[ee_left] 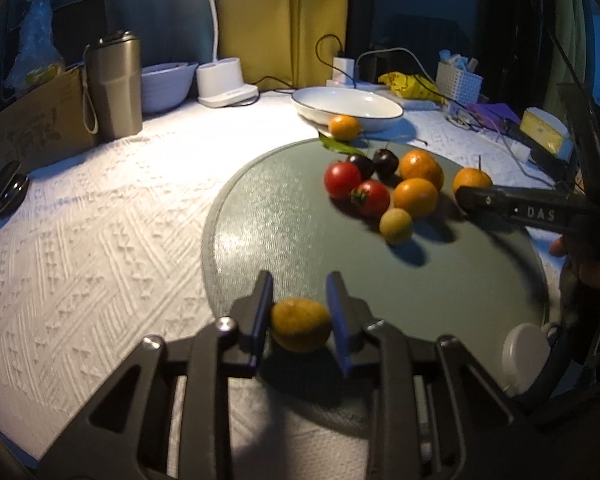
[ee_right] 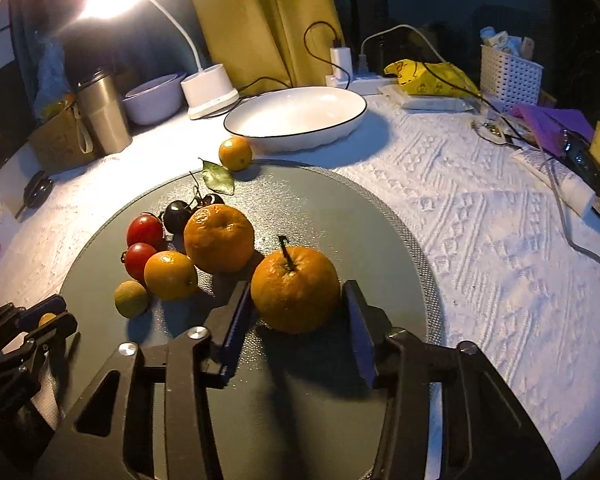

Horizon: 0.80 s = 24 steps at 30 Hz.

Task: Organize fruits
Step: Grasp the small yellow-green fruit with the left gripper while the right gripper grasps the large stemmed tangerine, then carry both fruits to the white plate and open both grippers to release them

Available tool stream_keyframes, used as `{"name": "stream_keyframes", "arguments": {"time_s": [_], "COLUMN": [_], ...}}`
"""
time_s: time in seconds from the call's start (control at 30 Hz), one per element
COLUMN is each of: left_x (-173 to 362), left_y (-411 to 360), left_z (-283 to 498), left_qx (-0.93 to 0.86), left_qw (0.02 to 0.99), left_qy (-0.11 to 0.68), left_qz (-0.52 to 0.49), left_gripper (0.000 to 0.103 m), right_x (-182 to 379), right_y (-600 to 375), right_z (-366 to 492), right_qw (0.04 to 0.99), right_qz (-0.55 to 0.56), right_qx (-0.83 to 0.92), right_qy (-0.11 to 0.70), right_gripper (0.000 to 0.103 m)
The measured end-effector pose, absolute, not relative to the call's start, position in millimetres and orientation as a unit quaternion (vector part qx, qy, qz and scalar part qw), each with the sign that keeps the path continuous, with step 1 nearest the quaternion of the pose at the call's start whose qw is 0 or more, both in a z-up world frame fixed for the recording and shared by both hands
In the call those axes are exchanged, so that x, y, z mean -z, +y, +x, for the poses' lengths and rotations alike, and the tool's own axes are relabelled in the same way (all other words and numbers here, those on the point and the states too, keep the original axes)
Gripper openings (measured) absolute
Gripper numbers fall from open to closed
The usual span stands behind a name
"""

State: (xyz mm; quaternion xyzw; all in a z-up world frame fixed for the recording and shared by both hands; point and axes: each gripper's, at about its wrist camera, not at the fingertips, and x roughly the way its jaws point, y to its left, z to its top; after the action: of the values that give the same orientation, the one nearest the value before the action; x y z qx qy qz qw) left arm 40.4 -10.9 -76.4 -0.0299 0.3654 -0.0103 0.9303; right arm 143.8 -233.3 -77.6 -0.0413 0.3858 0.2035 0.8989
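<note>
My left gripper point(ee_left: 300, 286) is shut on a small yellow-orange fruit point(ee_left: 300, 325) at the near edge of the round grey-green mat point(ee_left: 284, 208). In the right wrist view that gripper point(ee_right: 40, 320) shows at the far left. My right gripper point(ee_right: 296, 286) is shut on a stemmed orange point(ee_right: 296, 290) that rests on the mat point(ee_right: 340, 216), both pads against its sides. Just left of it lie two oranges point(ee_right: 219, 237), two red tomatoes point(ee_right: 144, 230), dark cherries point(ee_right: 177, 216) and a small yellow-green fruit point(ee_right: 131, 298). Another orange point(ee_right: 235, 153) sits off the mat beside the white oval dish point(ee_right: 340, 128).
A green leaf point(ee_right: 219, 177) lies at the mat's far edge. Behind stand a lamp base point(ee_right: 210, 90), steel tumbler point(ee_right: 102, 114), pale bowl point(ee_right: 152, 98) and cardboard box point(ee_right: 58, 144). Cables, a charger point(ee_right: 340, 62), a yellow bag point(ee_right: 432, 76) and a white basket point(ee_right: 510, 76) crowd the right.
</note>
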Motion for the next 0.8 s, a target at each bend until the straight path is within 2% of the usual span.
{"name": "stream_keyframes", "arguments": {"time_s": [0.8], "left_x": [32], "left_y": [13], "left_z": [81], "left_qx": [-0.015], "left_qw": [0.937], "left_qy": [0.348], "left_qz": [-0.042], "left_gripper": [0.029], "right_x": [37], "right_y": [-232], "right_z": [179], "right_qw": [0.915], "right_qz": [-0.038], "right_qx": [-0.214], "right_qy": [0.341], "right_gripper": [0.046]}}
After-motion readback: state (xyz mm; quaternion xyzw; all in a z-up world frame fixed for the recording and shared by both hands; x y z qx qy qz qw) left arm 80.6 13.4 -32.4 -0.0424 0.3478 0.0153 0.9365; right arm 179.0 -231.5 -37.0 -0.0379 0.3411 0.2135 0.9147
